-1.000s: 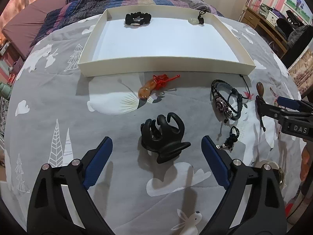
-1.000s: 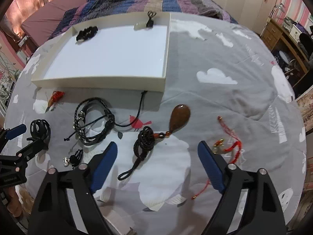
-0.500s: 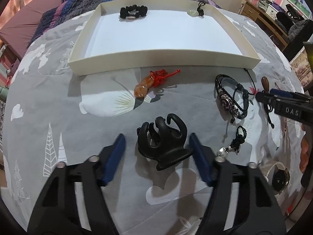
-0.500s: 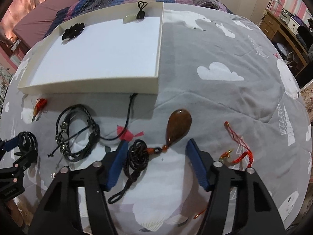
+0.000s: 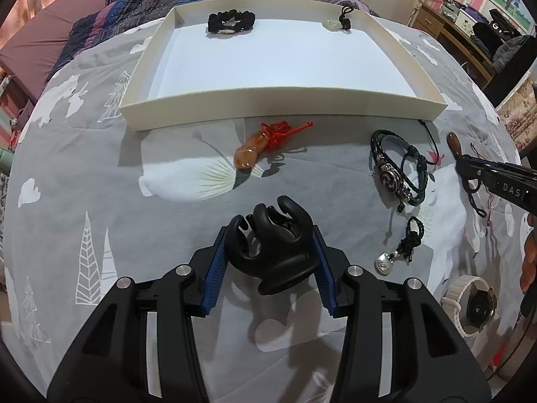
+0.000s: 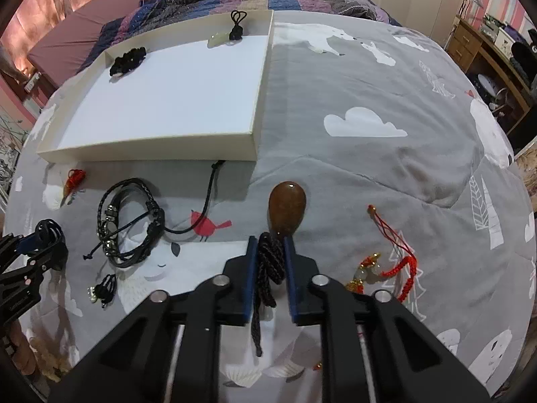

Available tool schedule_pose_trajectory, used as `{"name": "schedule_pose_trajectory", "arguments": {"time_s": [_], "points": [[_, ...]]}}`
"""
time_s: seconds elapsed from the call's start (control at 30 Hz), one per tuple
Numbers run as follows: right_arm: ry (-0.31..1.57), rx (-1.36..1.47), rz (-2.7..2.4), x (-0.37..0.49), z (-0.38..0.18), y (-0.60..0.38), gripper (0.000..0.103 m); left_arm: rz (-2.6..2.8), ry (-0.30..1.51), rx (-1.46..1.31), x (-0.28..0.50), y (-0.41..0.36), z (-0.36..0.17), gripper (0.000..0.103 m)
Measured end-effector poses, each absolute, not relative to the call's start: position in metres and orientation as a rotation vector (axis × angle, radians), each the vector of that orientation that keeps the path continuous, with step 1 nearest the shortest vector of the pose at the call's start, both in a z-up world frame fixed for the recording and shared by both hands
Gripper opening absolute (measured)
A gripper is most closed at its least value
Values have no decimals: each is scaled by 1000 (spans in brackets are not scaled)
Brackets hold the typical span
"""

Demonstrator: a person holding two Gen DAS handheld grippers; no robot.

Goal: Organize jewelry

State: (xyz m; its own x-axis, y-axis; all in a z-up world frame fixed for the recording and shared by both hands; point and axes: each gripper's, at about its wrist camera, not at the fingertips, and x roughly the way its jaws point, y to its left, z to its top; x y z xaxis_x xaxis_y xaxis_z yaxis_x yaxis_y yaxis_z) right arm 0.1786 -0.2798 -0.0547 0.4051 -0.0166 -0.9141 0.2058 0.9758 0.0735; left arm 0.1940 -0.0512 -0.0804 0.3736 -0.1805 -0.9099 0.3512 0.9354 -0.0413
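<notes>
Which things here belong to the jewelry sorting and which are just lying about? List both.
Job: hair claw in left gripper; brown pendant's cord in right gripper; white tray; leather bracelets; orange pendant.

Lying about: quilt; desk.

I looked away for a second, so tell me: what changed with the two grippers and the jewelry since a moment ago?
Both grippers closed in. The left gripper went from wide open to clamped on the black hair claw. The right gripper moved forward and shut on the black cord of the brown pendant. The white tray, leather bracelet and orange pendant stayed put.
</notes>
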Motion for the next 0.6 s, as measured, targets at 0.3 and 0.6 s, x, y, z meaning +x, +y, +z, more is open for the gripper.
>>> {"name": "schedule_pose_trajectory", "arguments": {"time_s": [0.3, 0.6], "points": [[1110, 210, -145, 172, -41, -293, 13, -336, 1108, 129, 196, -35, -62, 46], [1079, 218, -135, 182, -20, -301, 13, -314, 1070, 109, 214, -22, -39, 46]]}}
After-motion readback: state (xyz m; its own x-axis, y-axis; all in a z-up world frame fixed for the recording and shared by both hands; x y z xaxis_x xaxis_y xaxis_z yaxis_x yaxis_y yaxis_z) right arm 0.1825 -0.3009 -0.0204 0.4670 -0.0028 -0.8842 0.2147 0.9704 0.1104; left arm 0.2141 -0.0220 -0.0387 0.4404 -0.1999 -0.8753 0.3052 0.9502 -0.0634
